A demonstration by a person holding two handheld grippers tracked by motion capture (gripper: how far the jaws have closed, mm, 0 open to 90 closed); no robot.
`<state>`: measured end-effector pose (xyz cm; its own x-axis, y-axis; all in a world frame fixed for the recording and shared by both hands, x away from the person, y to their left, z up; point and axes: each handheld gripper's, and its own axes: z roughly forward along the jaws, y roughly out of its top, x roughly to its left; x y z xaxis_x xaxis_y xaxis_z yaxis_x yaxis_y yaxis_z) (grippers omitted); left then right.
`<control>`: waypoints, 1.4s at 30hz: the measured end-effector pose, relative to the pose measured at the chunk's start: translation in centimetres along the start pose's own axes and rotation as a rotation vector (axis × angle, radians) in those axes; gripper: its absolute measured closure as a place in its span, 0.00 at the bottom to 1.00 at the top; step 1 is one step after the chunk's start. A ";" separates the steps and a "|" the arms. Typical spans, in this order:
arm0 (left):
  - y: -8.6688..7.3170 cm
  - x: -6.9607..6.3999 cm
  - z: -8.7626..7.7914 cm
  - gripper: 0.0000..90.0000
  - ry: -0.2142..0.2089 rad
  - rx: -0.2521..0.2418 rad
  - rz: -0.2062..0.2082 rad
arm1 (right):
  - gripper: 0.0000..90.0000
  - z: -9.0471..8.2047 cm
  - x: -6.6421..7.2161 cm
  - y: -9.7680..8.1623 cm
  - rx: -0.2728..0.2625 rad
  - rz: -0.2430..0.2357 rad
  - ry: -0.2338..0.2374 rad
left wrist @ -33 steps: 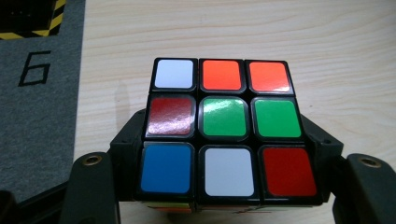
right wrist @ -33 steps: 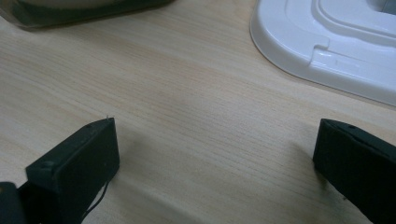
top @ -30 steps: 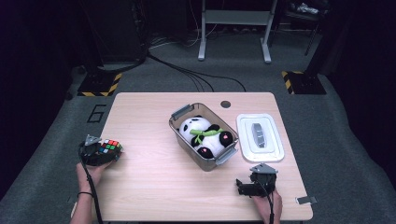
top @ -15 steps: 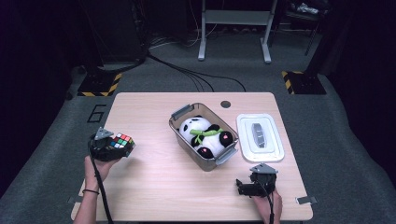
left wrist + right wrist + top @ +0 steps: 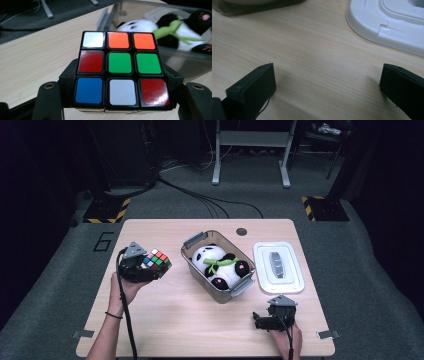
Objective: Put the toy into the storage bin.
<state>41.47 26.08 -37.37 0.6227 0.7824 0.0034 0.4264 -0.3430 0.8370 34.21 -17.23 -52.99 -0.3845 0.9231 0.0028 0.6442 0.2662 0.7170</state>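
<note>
Left hand-held gripper (image 5: 150, 268): clamped on a multicoloured plastic puzzle cube (image 5: 155, 259), the black jaws pressing its two opposite sides so that one nine-square face looks straight into the left gripper view.
Puzzle cube, position: raised clear of the light wooden table (image 5: 165, 315), over its left part, to the left of the container and well apart from it.
Clear plastic container with grey clip handles (image 5: 194, 240): open at table centre, set at a slant; a black-and-white plush panda with a green scarf (image 5: 216, 265) lies inside (most of the floor is taken).
White rectangular plastic lid (image 5: 290, 275): flat on the table just right of the container, leaving the opening free for loading.
Right hand-held gripper (image 5: 259, 321): jaws spread wide with nothing between them, resting low at the near right edge, pointing across bare wood toward the lid (parked, by the look of it).
Step in hand, as judged: carrying the cube toward the open container; the side grip probably suits lowering it beside the panda.
</note>
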 end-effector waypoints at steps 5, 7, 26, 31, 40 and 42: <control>2.2 -2.3 1.3 0.38 -0.057 -0.003 0.054 | 0.00 0.0 0.0 0.0 0.000 0.001 0.000; 2.8 -3.3 2.0 0.38 -0.082 -0.016 0.062 | 0.00 0.0 0.0 0.0 0.000 0.000 0.000; 6.6 -11.0 9.2 0.38 -0.215 0.042 0.107 | 0.00 0.0 -0.1 0.0 0.004 -0.013 0.000; 6.1 -12.2 11.1 0.38 -0.200 0.077 0.074 | 0.00 -0.1 0.0 0.0 0.002 -0.001 0.002; 5.3 -13.2 12.0 0.38 -0.190 0.080 0.061 | 0.00 -0.1 0.0 0.0 0.001 -0.004 0.002; 5.1 -13.2 12.3 0.38 -0.194 0.084 0.063 | 0.00 -0.1 0.0 0.0 0.001 -0.004 0.002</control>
<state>43.47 7.58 -39.83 0.7607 0.6465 -0.0580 0.4308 -0.4360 0.7902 34.16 -17.30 -52.98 -0.3884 0.9215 0.0015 0.6434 0.2700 0.7163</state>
